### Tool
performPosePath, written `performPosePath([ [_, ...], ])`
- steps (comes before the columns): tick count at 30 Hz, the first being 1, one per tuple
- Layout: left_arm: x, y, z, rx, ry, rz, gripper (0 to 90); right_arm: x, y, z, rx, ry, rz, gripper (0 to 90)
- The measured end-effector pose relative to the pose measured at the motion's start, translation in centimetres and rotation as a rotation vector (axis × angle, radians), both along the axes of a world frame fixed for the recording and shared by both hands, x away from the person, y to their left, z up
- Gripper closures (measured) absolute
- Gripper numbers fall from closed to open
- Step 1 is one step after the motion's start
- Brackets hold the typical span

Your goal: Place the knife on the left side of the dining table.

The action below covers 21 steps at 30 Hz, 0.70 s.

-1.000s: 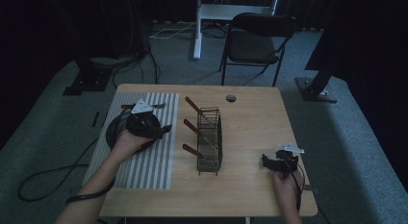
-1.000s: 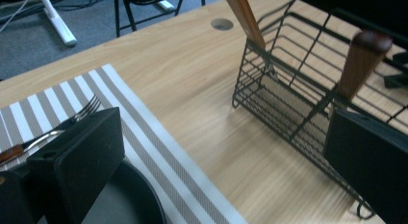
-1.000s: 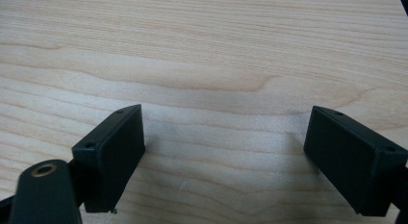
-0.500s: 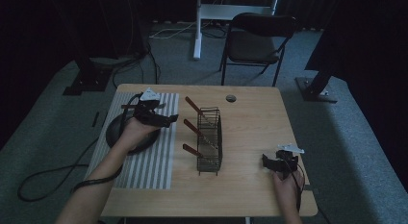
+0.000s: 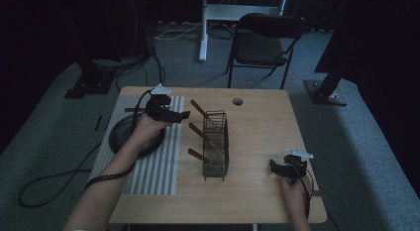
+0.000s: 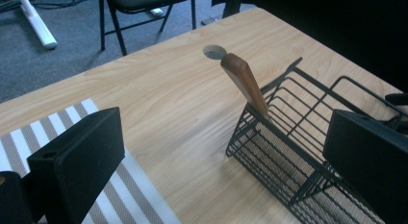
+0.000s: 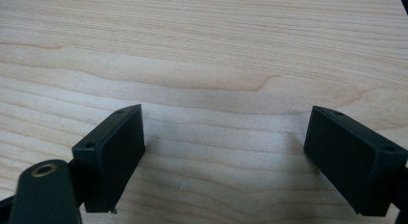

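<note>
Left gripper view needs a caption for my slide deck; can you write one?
Open left claw faces a black wire basket holding a wooden handle on a wood table.

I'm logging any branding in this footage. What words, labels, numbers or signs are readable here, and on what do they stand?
None: no readable text in any view.
The wire basket, the wooden handles in it, the striped mat, the table, the left gripper and the right gripper bear no visible lettering.

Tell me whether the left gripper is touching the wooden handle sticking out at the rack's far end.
Apart. In the left gripper view the left gripper stands open, and bare table shows between its fingers and the wooden handle leaning out of the wire rack.
</note>
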State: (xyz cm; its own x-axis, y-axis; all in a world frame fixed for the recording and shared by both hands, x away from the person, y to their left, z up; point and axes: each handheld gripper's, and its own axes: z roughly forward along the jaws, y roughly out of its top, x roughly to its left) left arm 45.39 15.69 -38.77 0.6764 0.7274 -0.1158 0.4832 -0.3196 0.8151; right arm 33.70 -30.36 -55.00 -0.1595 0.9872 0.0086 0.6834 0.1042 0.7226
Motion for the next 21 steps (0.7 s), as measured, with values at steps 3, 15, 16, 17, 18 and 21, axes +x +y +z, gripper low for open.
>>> performPosePath([
  [3,0.5,-0.4,-0.3,0.001,0.016,0.0,1.6,0.0,0.0,0.0,0.0,0.0,0.0,13.2],
  [15,1.8,-2.0,-0.8,-0.002,0.045,-0.025,4.6,0.0,0.0,0.0,0.0,0.001,0.002,13.2],
  [16,1.9,-2.1,-0.8,-0.004,0.047,-0.028,4.7,0.0,0.0,0.0,0.0,0.0,0.002,13.2],
  [17,2.1,-2.1,-0.8,-0.008,0.051,-0.034,5.5,0.0,0.0,0.0,0.0,0.001,0.002,13.2],
  [18,2.1,-2.1,-0.8,-0.008,0.051,-0.034,6.5,0.0,0.0,0.0,0.0,0.001,0.002,13.2],
  [21,2.7,-2.4,-0.9,-0.015,0.072,-0.026,6.7,0.0,0.0,0.0,0.0,0.001,0.003,13.2],
])
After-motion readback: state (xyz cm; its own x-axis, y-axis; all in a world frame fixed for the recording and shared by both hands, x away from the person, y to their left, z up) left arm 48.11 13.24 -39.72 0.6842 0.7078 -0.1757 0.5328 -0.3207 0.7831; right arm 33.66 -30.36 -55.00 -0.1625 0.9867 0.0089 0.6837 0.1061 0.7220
